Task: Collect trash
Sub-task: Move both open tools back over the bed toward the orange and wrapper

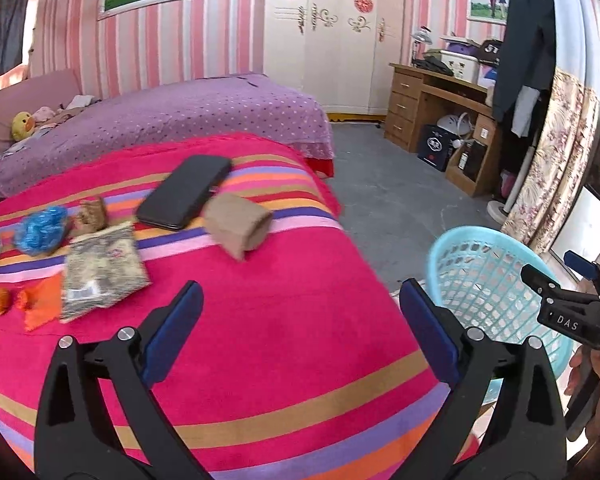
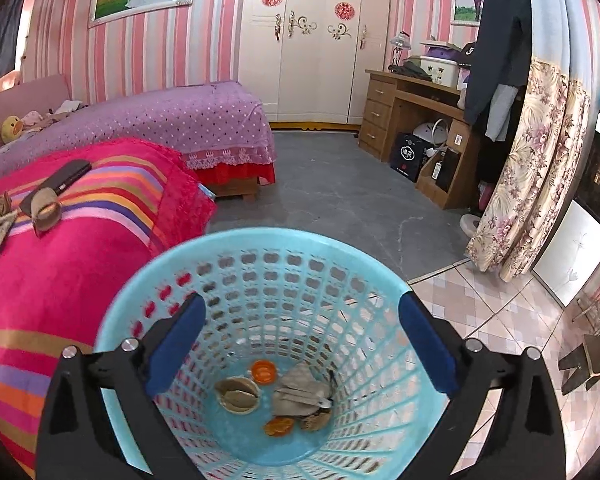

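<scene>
While both sets of jaws gape empty: left gripper [image 1: 300, 320] nearer; brown paper cup [image 1: 238, 226] ahead, tipped, long axis crosswise; right gripper [image 2: 302, 340] over basket [image 2: 260, 240].

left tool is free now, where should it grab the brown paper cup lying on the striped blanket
Probably across the brown paper cup at mid-body, coming from above. It lies tipped on its side, blurred, beside the black phone, so its long sides are exposed. The left tool stands open.

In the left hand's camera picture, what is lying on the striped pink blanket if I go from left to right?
Orange scraps → blue crumpled plastic → grey printed packet → black phone → brown paper cup on its side. Beyond the blanket's right edge stands the turquoise basket.
</scene>
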Demonstrator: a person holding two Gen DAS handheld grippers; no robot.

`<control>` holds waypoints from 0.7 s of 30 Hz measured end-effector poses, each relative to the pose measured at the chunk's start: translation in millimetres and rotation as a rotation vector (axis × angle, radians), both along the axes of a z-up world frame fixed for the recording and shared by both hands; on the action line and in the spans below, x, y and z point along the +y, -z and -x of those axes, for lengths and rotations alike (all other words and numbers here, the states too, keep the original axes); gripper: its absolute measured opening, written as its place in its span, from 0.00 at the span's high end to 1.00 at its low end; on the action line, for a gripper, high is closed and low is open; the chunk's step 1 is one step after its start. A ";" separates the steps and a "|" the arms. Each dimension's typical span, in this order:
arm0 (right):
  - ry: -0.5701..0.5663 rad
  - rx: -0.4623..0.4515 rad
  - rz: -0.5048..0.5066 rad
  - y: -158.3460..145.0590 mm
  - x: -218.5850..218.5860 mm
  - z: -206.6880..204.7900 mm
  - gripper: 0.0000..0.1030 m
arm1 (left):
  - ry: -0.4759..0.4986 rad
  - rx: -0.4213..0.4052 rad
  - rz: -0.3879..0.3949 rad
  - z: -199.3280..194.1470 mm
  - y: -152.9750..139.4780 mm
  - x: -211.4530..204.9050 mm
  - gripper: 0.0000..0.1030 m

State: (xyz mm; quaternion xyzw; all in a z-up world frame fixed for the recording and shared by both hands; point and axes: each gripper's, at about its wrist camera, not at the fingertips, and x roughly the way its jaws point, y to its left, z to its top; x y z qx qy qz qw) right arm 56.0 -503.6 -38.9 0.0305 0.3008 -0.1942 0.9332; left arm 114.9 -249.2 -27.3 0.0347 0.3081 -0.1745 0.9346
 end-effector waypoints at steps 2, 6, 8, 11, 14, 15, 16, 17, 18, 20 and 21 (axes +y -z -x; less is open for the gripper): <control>-0.006 -0.015 -0.009 -5.4 9.5 -3.9 0.07 | -0.017 -0.011 -0.002 -0.9 -5.2 16.1 0.06; -0.028 -0.050 -0.034 -16.5 33.8 -12.0 0.05 | -0.068 -0.028 -0.010 -4.2 -15.3 53.5 0.06; -0.052 -0.065 -0.049 -20.0 49.7 -18.2 0.05 | -0.092 -0.022 -0.007 -7.5 -17.2 74.2 0.06; -0.086 -0.070 -0.045 -23.2 76.6 -29.4 0.05 | -0.134 -0.021 -0.009 -12.6 -19.4 106.9 0.05; -0.121 -0.072 -0.044 -24.1 101.7 -41.3 0.05 | -0.180 -0.015 -0.018 -18.0 -17.7 142.5 0.06; -0.127 -0.075 -0.046 -23.9 107.7 -43.5 0.05 | -0.193 -0.010 -0.020 -20.1 -16.1 153.3 0.05; -0.137 -0.081 -0.053 -24.0 117.7 -47.7 0.05 | -0.205 -0.007 -0.020 -21.8 -14.8 160.6 0.06; -0.145 -0.082 -0.055 -24.1 123.8 -49.4 0.05 | -0.220 -0.004 -0.019 -23.3 -12.9 169.8 0.05; -0.155 -0.083 -0.054 -24.0 131.5 -51.9 0.05 | -0.240 0.001 -0.015 -24.7 -10.0 181.5 0.06; -0.179 -0.081 -0.036 -23.4 149.7 -56.8 0.05 | -0.279 0.016 0.000 -29.8 -3.9 204.3 0.05; -0.190 -0.079 -0.028 -22.6 158.0 -58.5 0.05 | -0.289 0.022 0.003 -31.7 -1.4 211.6 0.05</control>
